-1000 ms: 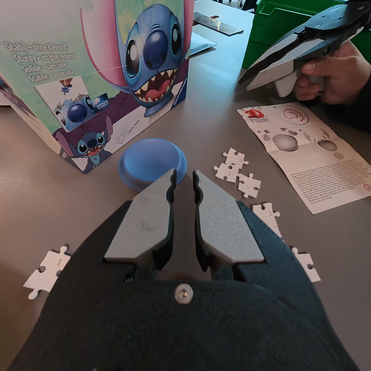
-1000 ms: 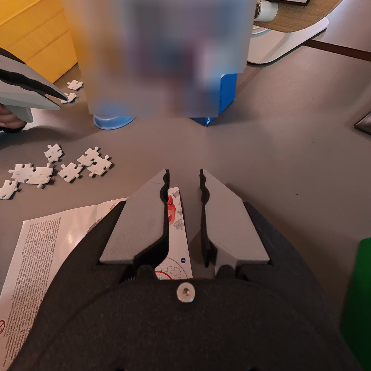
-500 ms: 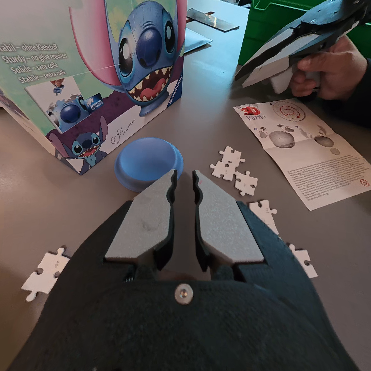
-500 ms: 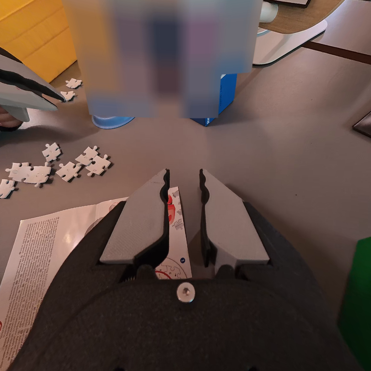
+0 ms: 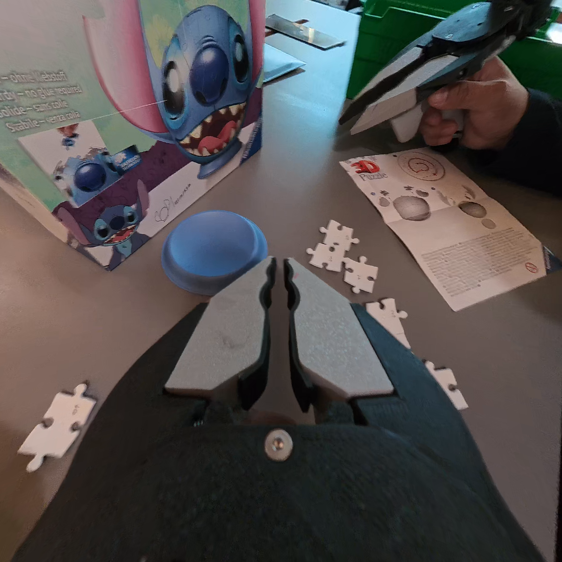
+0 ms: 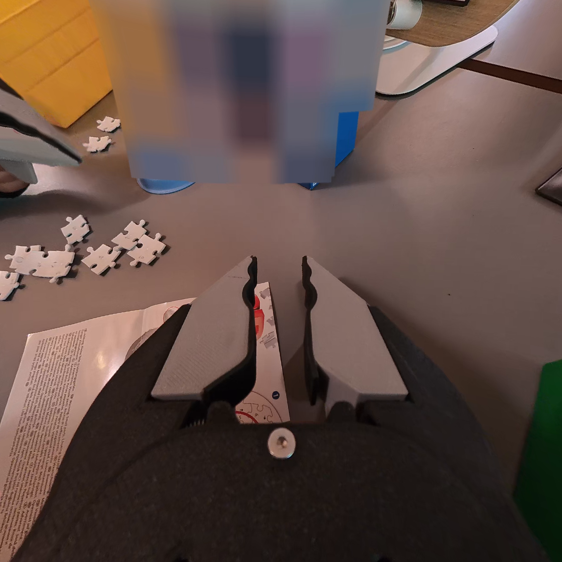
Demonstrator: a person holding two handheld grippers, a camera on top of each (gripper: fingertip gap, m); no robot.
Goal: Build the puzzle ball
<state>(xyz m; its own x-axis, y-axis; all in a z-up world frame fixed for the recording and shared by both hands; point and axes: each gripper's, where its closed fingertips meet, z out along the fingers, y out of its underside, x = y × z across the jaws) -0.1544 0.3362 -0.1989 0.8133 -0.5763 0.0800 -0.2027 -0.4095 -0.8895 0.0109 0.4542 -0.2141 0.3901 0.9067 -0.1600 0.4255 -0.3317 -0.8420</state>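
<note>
Several white puzzle pieces lie face down on the grey table, to the right of a blue round stand. They also show in the right wrist view, where two pieces are joined. My left gripper hovers just in front of the stand, jaws almost together with nothing between them. One lone piece lies to its left. My right gripper is open and empty above the instruction sheet. It also shows in the left wrist view, held by a hand.
The puzzle box stands behind the stand. The instruction sheet lies at right. A green crate is at the back right, and a yellow box stands behind the pieces. A white base sits far off. Across from one pair of fingers to the other is roughly 20 cm. Measured from the fingertips, the lone piece is 15 cm or so from the left gripper and 35 cm from the right. It turns up in the right wrist view as well.
My left gripper's jaws have closed from a clear gap to a thin slit, and it has edged forward. The right gripper has stayed open and nearly still.
</note>
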